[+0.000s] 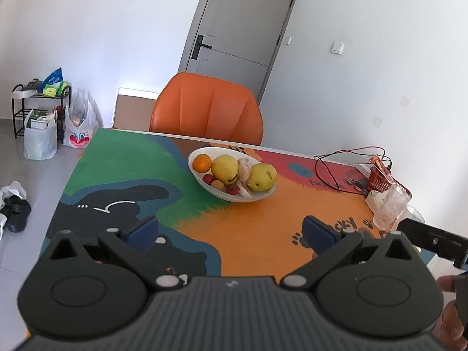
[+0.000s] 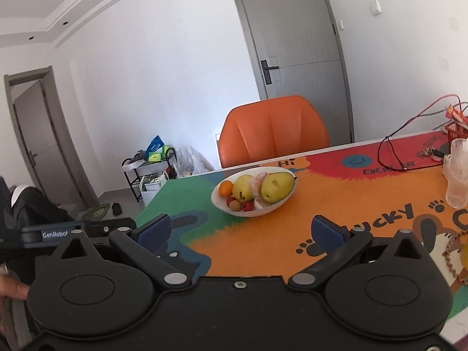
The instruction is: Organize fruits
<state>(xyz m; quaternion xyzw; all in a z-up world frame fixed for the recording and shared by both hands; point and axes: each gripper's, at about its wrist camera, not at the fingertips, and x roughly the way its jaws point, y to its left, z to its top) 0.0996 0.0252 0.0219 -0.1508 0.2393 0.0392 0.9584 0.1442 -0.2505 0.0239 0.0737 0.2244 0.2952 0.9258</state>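
Observation:
A white oval bowl stands mid-table on the colourful mat. It holds an orange, two yellow pears, a peeled citrus and small red fruits. My left gripper hovers open well short of the bowl, nothing between its blue pads. My right gripper is open too and empty, near the table's front, with the bowl ahead of it. A yellow fruit peeks in at the right edge.
An orange chair stands behind the table. At the table's right are a clear glass, a red basket and loose wires. Bags and a shoe rack sit on the floor to the left.

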